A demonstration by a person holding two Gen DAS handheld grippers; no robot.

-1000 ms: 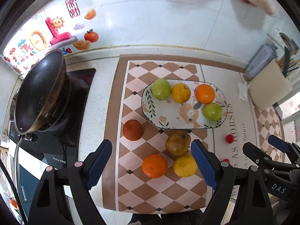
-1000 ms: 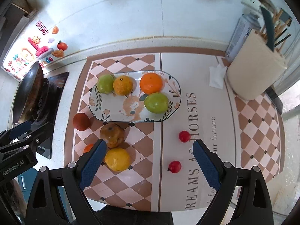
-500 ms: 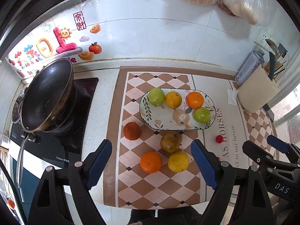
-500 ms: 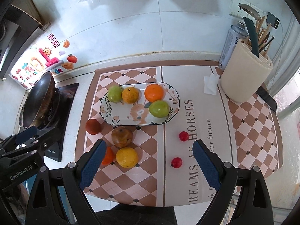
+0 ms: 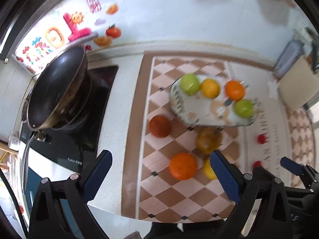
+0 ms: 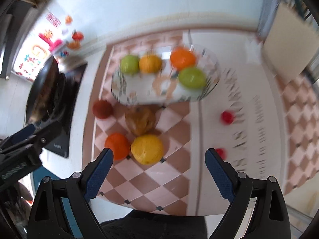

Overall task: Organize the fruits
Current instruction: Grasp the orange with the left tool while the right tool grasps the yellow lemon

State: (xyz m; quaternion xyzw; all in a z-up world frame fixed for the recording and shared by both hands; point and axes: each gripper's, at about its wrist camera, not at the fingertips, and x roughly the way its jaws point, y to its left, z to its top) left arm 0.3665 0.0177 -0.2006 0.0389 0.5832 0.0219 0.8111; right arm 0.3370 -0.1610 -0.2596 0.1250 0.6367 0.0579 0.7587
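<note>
Oval glazed plate (image 6: 211, 87) holds round fruit (both jaws wide).

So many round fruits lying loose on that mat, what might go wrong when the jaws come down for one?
The yellow fruit touches the orange and the brownish fruit, so the open right gripper may nudge a neighbour and set it rolling. The two small red fruits lie loose near the front edge of the mat and might roll off. The plate is half full already, so a dropped fruit may knock the others.
</note>
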